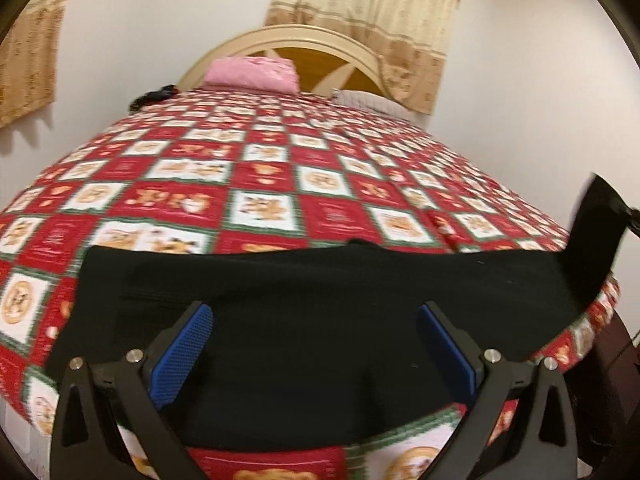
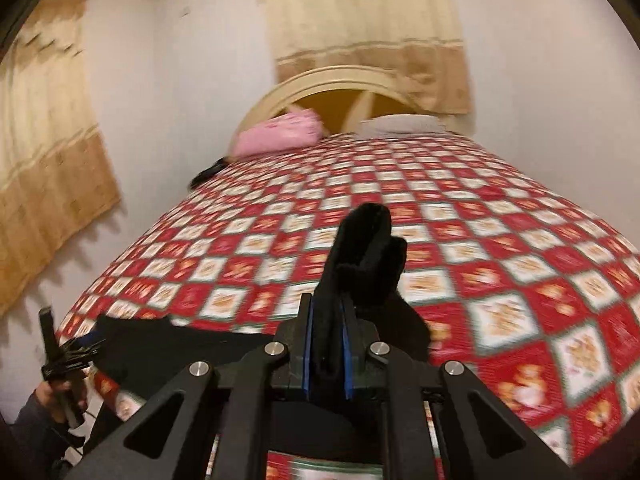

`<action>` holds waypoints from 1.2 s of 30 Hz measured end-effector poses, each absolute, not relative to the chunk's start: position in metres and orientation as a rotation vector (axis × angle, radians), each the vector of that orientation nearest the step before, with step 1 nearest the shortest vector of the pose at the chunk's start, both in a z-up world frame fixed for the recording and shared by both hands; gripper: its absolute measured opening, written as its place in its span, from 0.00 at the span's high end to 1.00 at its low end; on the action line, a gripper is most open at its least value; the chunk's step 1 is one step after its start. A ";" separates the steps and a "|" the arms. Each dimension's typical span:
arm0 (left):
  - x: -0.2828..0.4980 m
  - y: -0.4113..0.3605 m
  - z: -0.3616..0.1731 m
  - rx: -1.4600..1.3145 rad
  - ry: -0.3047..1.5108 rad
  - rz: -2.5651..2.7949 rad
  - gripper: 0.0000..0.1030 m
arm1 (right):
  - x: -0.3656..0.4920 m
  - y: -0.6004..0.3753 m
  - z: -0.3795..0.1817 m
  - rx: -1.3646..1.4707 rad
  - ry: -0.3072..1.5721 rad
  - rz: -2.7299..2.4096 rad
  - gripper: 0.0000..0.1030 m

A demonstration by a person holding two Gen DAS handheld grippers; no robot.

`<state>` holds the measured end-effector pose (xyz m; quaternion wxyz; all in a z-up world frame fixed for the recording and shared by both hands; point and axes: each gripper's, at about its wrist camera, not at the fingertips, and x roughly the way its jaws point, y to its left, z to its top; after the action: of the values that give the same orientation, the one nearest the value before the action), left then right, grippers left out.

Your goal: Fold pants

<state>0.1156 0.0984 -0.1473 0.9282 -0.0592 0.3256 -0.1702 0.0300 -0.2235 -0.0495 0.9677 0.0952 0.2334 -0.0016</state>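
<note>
Right gripper (image 2: pixel 328 344) clamps black pants (image 1: pixel 320 320); left gripper (image 1: pixel 314 340) spread above them, on checkered bedspread (image 1: pixel 280 184)

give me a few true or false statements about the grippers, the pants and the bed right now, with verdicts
1. The right gripper is shut on the black pants. True.
2. The left gripper is clamped on the pants. False: its jaws stand wide open above the fabric.
3. The pants lie near the pink pillow. False: they are at the opposite end of the bed, near its foot edge.
4. The bedspread is plain blue. False: it is a red and white check.
5. Fabric sticks up past the right gripper's fingers. True.
</note>
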 end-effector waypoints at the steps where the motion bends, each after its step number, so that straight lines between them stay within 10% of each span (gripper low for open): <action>1: 0.116 0.094 -0.148 -0.120 0.673 -0.369 0.00 | 0.038 -0.211 -0.053 0.183 0.483 0.023 0.89; 14: 0.116 0.058 -0.159 -0.132 0.751 -0.517 0.00 | 0.122 -0.093 -0.172 0.022 0.747 0.219 0.89; 18: 0.121 0.044 -0.158 -0.137 0.767 -0.556 0.00 | 0.111 -0.094 -0.179 0.027 0.757 0.313 0.46; 28: 0.136 -0.028 -0.157 -0.108 0.808 -0.707 0.00 | 0.053 -0.176 -0.161 0.294 0.544 0.314 0.45; 36: 0.153 -0.092 -0.165 -0.053 0.885 -0.753 0.21 | 0.035 -0.223 -0.170 0.431 0.433 0.221 0.44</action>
<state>0.1534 -0.0916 -0.1653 0.8355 -0.0249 0.4181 -0.3556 0.0348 -0.2228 -0.1703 0.9477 0.2116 0.2128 0.1088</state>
